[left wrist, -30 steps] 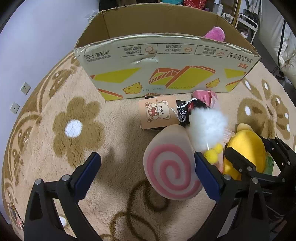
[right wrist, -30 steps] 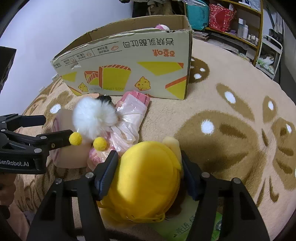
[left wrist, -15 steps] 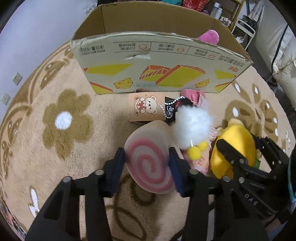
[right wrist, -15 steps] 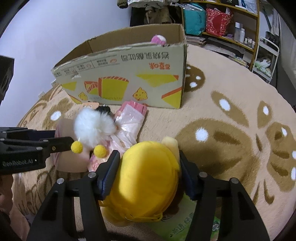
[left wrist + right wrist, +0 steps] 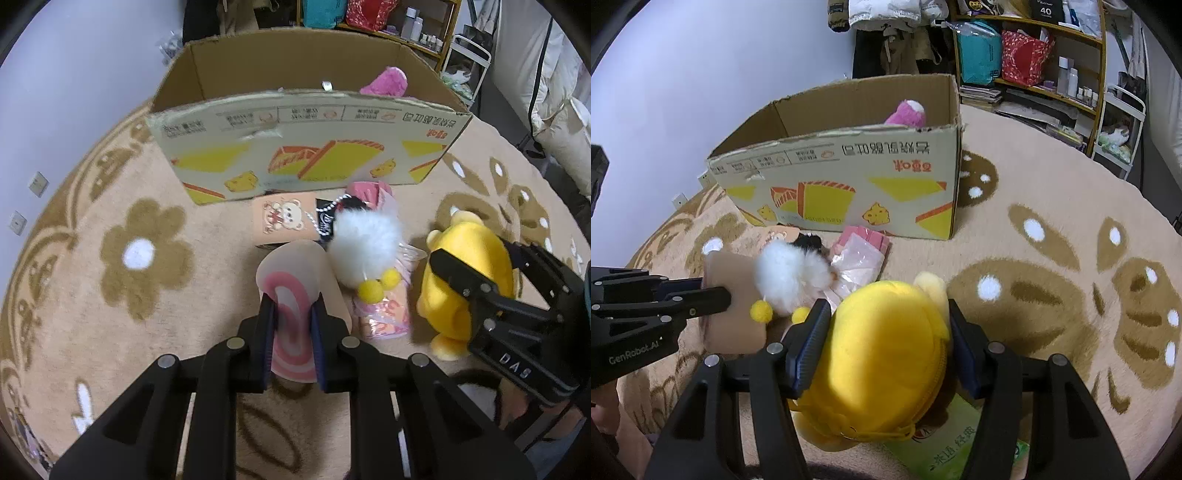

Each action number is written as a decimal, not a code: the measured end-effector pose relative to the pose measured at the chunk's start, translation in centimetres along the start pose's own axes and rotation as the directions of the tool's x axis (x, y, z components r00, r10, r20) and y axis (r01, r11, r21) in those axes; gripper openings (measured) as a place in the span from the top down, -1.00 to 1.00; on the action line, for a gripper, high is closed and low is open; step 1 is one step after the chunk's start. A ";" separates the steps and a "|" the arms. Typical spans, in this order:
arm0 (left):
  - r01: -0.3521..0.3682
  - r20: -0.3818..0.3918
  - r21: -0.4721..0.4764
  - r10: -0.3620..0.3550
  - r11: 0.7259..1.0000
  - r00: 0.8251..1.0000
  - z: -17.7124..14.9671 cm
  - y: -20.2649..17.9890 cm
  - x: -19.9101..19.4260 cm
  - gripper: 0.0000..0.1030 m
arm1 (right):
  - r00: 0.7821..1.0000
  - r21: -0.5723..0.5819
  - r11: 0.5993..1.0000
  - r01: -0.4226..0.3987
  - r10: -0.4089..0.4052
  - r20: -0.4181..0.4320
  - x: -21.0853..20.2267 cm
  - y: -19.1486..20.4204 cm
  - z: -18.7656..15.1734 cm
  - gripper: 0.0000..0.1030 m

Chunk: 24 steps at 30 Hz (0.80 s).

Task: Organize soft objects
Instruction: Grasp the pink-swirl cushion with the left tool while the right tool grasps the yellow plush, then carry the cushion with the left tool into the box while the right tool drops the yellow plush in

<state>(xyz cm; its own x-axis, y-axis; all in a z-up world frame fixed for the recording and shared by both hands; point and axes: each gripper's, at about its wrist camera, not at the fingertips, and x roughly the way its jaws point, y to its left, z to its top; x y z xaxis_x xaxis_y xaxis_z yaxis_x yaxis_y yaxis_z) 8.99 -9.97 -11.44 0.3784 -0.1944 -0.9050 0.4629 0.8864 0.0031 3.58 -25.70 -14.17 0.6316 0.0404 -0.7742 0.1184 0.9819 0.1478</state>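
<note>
- A beige rug (image 5: 1052,206) with brown flowers and white dots covers the floor.
- A plain pale wall (image 5: 720,74) fills the view from 9 to 12 o'clock; two sockets (image 5: 27,201) sit low on it.
- Wooden shelves (image 5: 1052,55) stand at 1 o'clock, holding bags and bottles.
- Dark clothes (image 5: 897,40) hang at 12 o'clock.
- A white rack (image 5: 1123,125) stands at 2 o'clock.

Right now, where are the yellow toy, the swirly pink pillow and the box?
yellow toy (image 5: 886,354), right wrist view, its round back.
swirly pink pillow (image 5: 295,273), left wrist view, swirl face.
box (image 5: 314,147), left wrist view, front wall.
</note>
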 end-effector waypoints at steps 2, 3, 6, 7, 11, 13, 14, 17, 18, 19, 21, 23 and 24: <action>-0.014 0.020 -0.008 0.014 1.000 1.000 -0.1 0.3 -0.7 0.67 | 1.000 0.005 1.000 -0.003 0.003 0.010 -0.3 0.0 0.1 -0.25; -0.015 0.030 -0.016 0.016 1.000 0.999 -0.1 0.6 -1.1 0.67 | 1.000 0.008 1.000 -0.005 0.005 0.016 -0.4 -0.1 0.2 -0.25; -0.037 0.064 -0.033 0.039 0.999 0.997 -0.2 1.3 -2.2 0.67 | 0.999 0.011 1.000 -0.009 0.009 0.040 -1.1 0.0 0.6 -0.25; -0.053 0.082 -0.032 0.056 0.998 0.995 -0.2 1.5 -2.7 0.67 | 0.999 0.008 1.000 -0.011 0.010 0.054 -1.5 0.1 0.8 -0.25; -0.101 0.178 -0.035 0.105 0.994 0.978 0.5 2.0 -5.1 0.66 | 0.994 0.006 1.000 -0.021 0.021 0.108 -2.8 0.2 1.8 -0.25; -0.113 0.224 -0.046 0.121 0.993 0.967 0.9 2.3 -6.1 0.66 | 0.991 0.006 1.000 -0.018 0.017 0.133 -3.3 0.2 2.4 -0.25; -0.122 0.247 -0.053 0.132 0.991 0.960 1.1 2.4 -6.6 0.66 | 0.989 0.007 1.000 -0.016 0.015 0.146 -3.6 0.2 2.8 -0.25; -0.149 0.307 -0.066 0.162 0.987 0.938 1.8 2.9 -7.6 0.65 | 0.985 0.005 1.000 -0.015 0.014 0.175 -4.1 0.2 4.1 -0.25; -0.155 0.319 -0.069 0.169 0.986 0.933 2.2 3.1 -7.9 0.65 | 0.982 -0.003 1.000 -0.006 0.007 0.187 -4.3 0.2 4.6 -0.25; -0.159 0.332 -0.069 0.173 0.985 0.927 2.6 3.3 -8.2 0.65 | 0.981 -0.009 1.000 -0.003 0.004 0.195 -4.3 0.3 5.1 -0.25; -0.168 0.365 -0.069 0.182 0.983 0.913 3.6 3.6 -8.6 0.65 | 0.978 -0.013 1.000 0.003 0.000 0.210 -4.4 0.4 6.0 -0.25; -0.180 0.389 -0.067 0.192 0.981 0.901 4.6 3.7 -8.9 0.65 | 0.974 -0.017 1.000 0.010 -0.006 0.225 -4.5 0.4 7.0 -0.25; -0.187 0.404 -0.066 0.197 0.980 0.893 5.2 3.8 -9.1 0.65 | 0.972 -0.019 1.000 0.012 -0.007 0.234 -4.6 0.4 7.4 -0.25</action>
<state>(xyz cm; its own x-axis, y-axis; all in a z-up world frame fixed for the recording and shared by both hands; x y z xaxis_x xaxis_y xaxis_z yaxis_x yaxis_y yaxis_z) 11.46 -7.07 -0.93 0.7532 -0.1686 -0.6358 0.3305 0.9328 0.1441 6.43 -26.88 -6.01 0.7922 -0.0111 -0.6102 0.1116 0.9856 0.1271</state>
